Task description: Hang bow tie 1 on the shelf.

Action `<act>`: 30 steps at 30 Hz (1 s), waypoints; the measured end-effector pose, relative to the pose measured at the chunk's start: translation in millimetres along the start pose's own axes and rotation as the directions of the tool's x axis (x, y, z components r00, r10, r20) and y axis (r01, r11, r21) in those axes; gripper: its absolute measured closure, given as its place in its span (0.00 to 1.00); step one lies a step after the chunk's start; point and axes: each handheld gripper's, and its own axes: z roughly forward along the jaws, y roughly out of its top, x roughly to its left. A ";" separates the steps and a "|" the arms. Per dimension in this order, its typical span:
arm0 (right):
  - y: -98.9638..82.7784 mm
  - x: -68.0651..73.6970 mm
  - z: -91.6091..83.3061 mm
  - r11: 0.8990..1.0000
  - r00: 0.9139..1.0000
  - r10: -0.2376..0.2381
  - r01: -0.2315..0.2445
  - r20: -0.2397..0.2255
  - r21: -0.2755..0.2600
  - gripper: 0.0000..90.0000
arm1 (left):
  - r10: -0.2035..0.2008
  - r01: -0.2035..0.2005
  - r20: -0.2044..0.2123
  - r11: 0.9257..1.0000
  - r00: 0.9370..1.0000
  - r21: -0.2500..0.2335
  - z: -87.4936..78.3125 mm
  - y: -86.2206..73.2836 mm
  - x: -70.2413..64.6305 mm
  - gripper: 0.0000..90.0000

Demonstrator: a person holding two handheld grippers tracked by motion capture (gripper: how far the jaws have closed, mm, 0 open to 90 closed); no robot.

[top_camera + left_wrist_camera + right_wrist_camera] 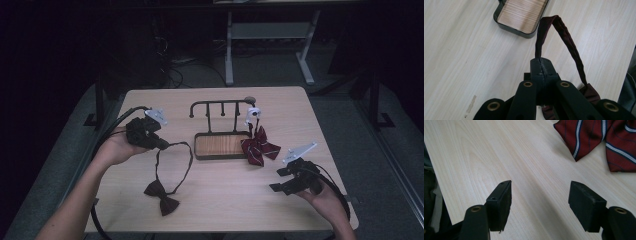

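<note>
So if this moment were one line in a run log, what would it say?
left gripper: shut on dark bow tie strap | right gripper: open, nothing held | striped bow tie: hanging on rack

A: What sort of place?

B: A lab or test room rigged for recording. Evidence: a small pale wood-grain table [300, 107] alone on grey floor, dark surround.

A: Beyond the tongs?

B: Past the left gripper [161, 143] and right gripper [278, 180], a white metal-legged bench frame [270, 32] and loose black cables on the floor [172, 65]. Between the grippers, a staged prop: a black metal hook rack with wooden tray base [221, 144].
</note>
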 end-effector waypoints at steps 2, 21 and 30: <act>0.0 -0.2 0.1 1.000 1.000 -0.003 0.003 0.000 -0.002 0.39 | 0.004 -0.004 -0.003 1.000 1.000 0.000 -1.7 1.2 -0.2 1.00; -0.4 -1.0 0.7 1.000 1.000 -0.003 0.003 -0.004 -0.002 0.39 | 0.024 -0.024 -0.023 1.000 0.999 -0.001 -17.8 18.1 1.2 1.00; -1.4 -2.5 1.4 1.000 1.000 0.003 -0.003 -0.010 -0.003 0.39 | 0.048 -0.048 -0.033 0.999 0.998 0.000 -23.0 30.8 1.9 1.00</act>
